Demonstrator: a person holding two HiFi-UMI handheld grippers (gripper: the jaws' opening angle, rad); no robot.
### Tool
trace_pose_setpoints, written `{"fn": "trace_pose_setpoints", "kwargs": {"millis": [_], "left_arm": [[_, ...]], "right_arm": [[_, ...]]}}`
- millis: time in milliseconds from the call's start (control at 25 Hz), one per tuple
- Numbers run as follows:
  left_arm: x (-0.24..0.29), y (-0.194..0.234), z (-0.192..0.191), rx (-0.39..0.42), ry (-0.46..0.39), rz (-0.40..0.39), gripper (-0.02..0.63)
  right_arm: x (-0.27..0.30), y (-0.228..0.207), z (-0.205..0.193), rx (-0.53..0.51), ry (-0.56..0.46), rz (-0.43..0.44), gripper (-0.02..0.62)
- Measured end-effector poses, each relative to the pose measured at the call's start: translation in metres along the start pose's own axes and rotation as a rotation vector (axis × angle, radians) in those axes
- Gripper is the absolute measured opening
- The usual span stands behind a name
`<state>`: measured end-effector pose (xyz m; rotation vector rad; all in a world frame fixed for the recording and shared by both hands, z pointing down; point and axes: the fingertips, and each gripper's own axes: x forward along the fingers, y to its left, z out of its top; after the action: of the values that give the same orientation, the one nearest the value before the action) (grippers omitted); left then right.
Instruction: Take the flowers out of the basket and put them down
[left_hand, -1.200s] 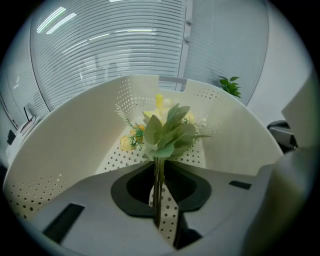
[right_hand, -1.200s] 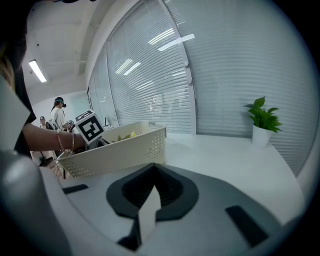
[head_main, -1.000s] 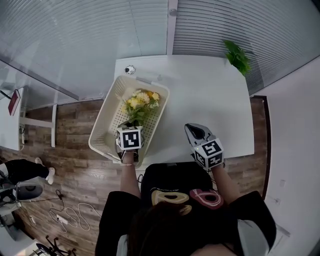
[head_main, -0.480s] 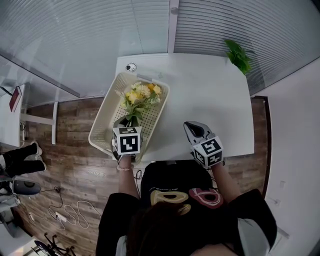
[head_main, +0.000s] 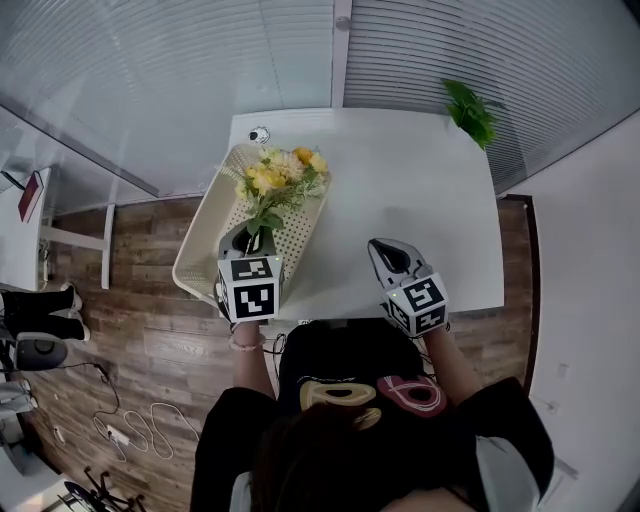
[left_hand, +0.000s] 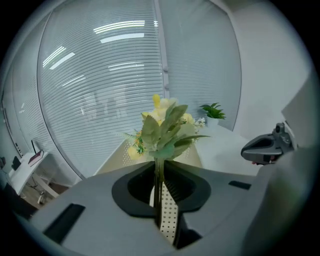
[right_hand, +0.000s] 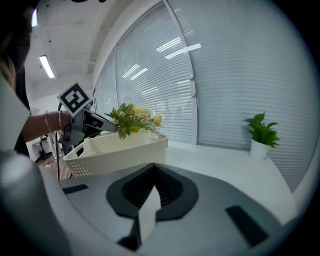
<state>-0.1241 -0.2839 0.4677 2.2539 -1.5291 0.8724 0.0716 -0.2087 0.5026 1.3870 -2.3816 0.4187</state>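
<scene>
Left gripper (head_main: 247, 240): jaws clamped on the stems of the flowers (head_main: 278, 180). These are one bunch of yellow and cream blooms with green leaves, held above one cream perforated basket (head_main: 198, 255) at the table's left edge. Right gripper (head_main: 386, 252): jaws together, empty, over the white table (head_main: 420, 190). One potted plant (head_main: 470, 110) in the far right corner. Wood floor (head_main: 130, 250); slatted blinds (head_main: 200, 60) behind.

Office interior: the right claw (head_main: 386, 250) hovers over a plain white counter (head_main: 410, 180), with blind-covered glass partitions (head_main: 200, 80) beyond it, a small potted plant (head_main: 470, 112) farther off to its right, and a wood-pattern floor (head_main: 130, 300) strewn with loose cables (head_main: 145, 418) to its left.
</scene>
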Motion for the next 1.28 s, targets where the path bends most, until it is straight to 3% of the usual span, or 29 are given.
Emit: {"fn": "trace_pose_setpoints", "kwargs": {"millis": [280, 600, 1040, 1280], "left_arm": [[-0.022, -0.019, 0.038, 0.021, -0.087, -0.024, 0.061], [-0.03, -0.066, 0.058, -0.02, -0.159, -0.134, 0.06], [-0.013, -0.149, 0.075, 0.019, -0.173, -0.256, 0.06], [-0.001, -0.17, 0.076, 0.02, -0.156, -0.292, 0.061]], "right_arm": [[-0.019, -0.006, 0.015, -0.012, -0.056, -0.019, 0.006], [-0.046, -0.031, 0.028, 0.008, -0.13, -0.089, 0.006], [-0.09, -0.077, 0.024, 0.032, -0.186, -0.148, 0.006], [-0.106, -0.091, 0.019, 0.063, -0.204, -0.181, 0.006]]}}
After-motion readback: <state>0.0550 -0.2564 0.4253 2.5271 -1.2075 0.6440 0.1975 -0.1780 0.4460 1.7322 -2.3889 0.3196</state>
